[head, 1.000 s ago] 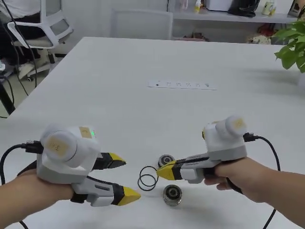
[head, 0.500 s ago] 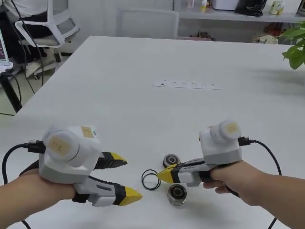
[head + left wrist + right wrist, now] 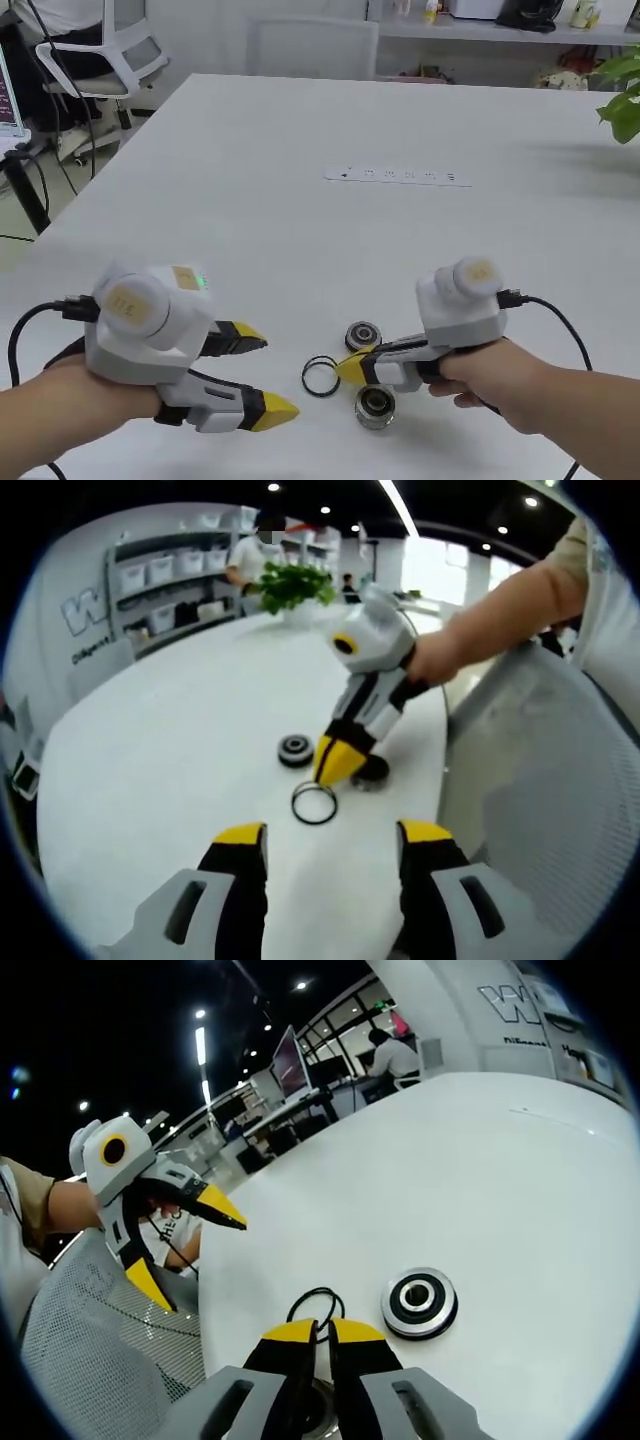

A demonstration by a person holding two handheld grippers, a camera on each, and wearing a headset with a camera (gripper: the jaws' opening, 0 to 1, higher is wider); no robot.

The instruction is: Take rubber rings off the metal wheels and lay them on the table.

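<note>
Thin black rubber rings (image 3: pixel 320 376) lie overlapped on the white table, between my two grippers. In the left gripper view they read as one loop (image 3: pixel 314 803). My right gripper (image 3: pixel 348 370) is shut, its yellow tips pinching the rings' right edge; a black loop (image 3: pixel 315 1303) comes out from between its tips (image 3: pixel 322 1332). One metal wheel (image 3: pixel 362 335) (image 3: pixel 419 1302) lies just beyond the right gripper. A second wheel (image 3: pixel 375 405) sits under it on the near side. My left gripper (image 3: pixel 265 375) stands open to the left of the rings, its fingertips (image 3: pixel 240 835) apart and holding nothing.
A white power strip (image 3: pixel 398 176) lies in the middle of the table. A green plant (image 3: pixel 622 95) stands at the far right edge. Office chairs (image 3: pixel 95 55) stand beyond the table's far left corner. A mesh chair back (image 3: pixel 540 780) is close behind the near edge.
The head camera has shifted a little. The right gripper's tip has crept slightly toward the near side, and the two rings now overlap more closely. The left gripper has stayed put.
</note>
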